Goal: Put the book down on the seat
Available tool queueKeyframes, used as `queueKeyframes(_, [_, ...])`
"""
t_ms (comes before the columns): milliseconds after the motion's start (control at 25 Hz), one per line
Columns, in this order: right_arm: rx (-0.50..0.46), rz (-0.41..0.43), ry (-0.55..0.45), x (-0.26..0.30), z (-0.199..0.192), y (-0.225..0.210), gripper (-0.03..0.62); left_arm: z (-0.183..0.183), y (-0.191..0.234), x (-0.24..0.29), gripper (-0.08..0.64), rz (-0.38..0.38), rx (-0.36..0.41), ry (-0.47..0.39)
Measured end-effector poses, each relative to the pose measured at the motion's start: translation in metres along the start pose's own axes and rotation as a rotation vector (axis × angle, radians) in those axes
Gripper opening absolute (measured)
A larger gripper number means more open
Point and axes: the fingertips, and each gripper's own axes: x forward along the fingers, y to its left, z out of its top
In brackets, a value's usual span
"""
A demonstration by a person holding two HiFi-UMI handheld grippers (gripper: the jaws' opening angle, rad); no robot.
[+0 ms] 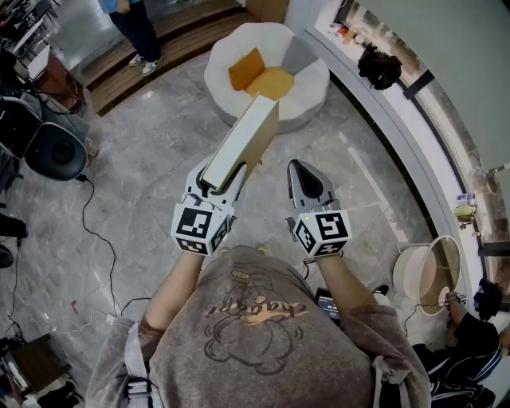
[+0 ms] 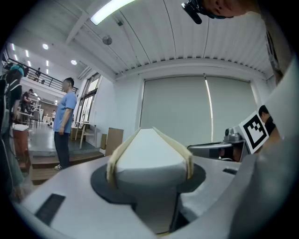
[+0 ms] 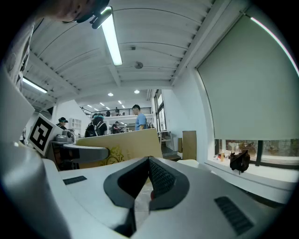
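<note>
A thick book (image 1: 243,139) with a tan cover and white page edges sticks out forward from my left gripper (image 1: 223,174), which is shut on its near end. In the left gripper view the book (image 2: 149,156) fills the gap between the two jaws, page edges facing the camera. The book's far end points toward a round white seat (image 1: 307,92) holding an orange cushion (image 1: 245,70) and a yellow one (image 1: 275,81). My right gripper (image 1: 300,169) is level beside the book, shut, with nothing held; its tips meet in the right gripper view (image 3: 149,161).
The floor is grey marble. A black round speaker-like object (image 1: 56,151) and a loose cable (image 1: 100,231) lie at the left. A person (image 1: 135,24) stands beyond the seat. A curved white ledge with a black bag (image 1: 378,68) runs along the right, with a round stand (image 1: 426,275) below it.
</note>
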Motion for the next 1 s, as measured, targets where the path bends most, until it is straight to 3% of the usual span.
queueKeyframes(640, [-0.005, 0.041, -0.005, -0.004, 0.004, -0.013, 0.017, -0.001, -0.012, 0.011, 0.213, 0.012, 0.007, 0.007])
queueKeyframes(1000, [0.001, 0.050, -0.015, -0.016, 0.002, -0.043, 0.017, -0.012, -0.032, 0.027, 0.213, 0.045, 0.013, 0.006])
